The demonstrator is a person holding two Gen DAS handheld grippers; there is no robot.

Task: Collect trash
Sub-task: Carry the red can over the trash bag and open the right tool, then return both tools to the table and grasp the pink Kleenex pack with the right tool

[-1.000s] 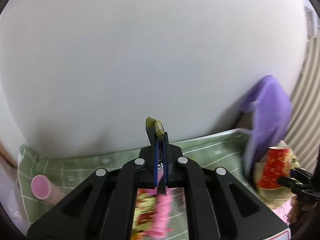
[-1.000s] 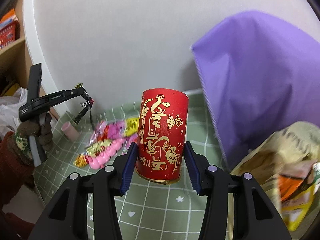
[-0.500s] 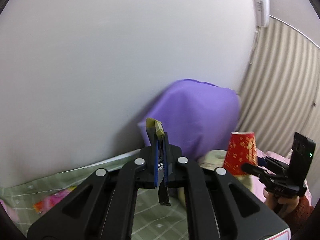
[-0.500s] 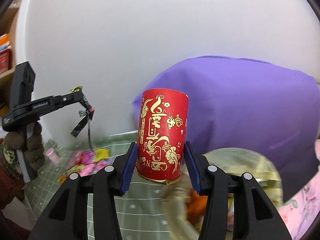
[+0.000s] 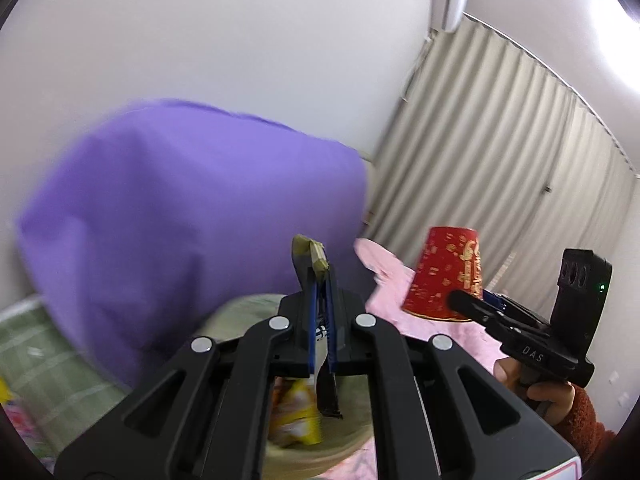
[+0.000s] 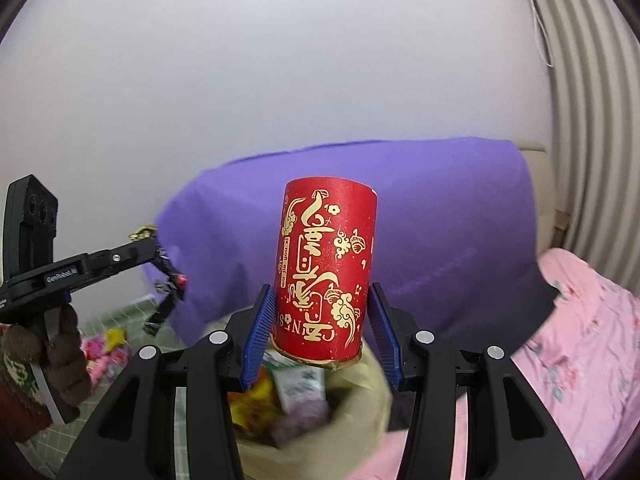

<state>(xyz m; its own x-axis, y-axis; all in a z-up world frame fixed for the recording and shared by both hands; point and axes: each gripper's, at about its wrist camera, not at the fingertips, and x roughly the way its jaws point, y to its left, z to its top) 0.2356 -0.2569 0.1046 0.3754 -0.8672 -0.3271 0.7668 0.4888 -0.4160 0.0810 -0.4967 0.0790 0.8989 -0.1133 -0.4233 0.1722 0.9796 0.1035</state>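
My right gripper (image 6: 322, 340) is shut on a red paper cup (image 6: 324, 268) with gold print, held upside down above an open beige trash bag (image 6: 360, 412) with wrappers inside. The cup (image 5: 444, 276) and right gripper (image 5: 476, 308) show at right in the left wrist view. My left gripper (image 5: 320, 280) is shut on a dark and gold wrapper (image 5: 310, 256) whose tail hangs below, over the same bag (image 5: 240, 312). The left gripper (image 6: 168, 276) and the wrapper's dangling tail (image 6: 160, 312) show at left in the right wrist view.
A large purple cushion (image 6: 440, 224) stands behind the bag against the white wall. A pink bedspread (image 6: 580, 340) lies to the right, with curtains (image 5: 500, 160) beyond. Colourful wrappers (image 6: 104, 344) lie on a green checked cloth (image 5: 36, 356) at left.
Both grippers have swung right, away from the green cloth, and now hang over the trash bag. Each still holds its item.
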